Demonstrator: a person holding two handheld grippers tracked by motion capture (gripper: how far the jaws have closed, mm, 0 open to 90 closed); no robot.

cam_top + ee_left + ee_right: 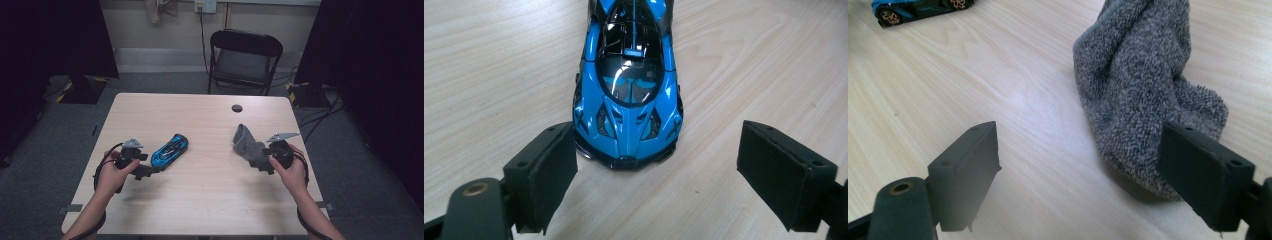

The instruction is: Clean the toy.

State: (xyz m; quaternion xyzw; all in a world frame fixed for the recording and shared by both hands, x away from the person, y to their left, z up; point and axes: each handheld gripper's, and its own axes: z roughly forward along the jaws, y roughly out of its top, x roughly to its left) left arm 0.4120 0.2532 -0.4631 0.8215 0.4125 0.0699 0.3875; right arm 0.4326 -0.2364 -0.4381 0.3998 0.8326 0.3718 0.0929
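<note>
A blue toy car [626,85] is seen lying on the wooden table [200,200], toward its left side, with its nose pointed at the left hand-held gripper [656,180], whose jaws are spread wide apart just short of the car without touching it. A grey sock [1143,95] is seen crumpled on the right side of the table, well apart from the car. The right hand-held gripper [1080,182] is held open beside it, one jaw in front of the sock's edge and the other over bare wood.
</note>
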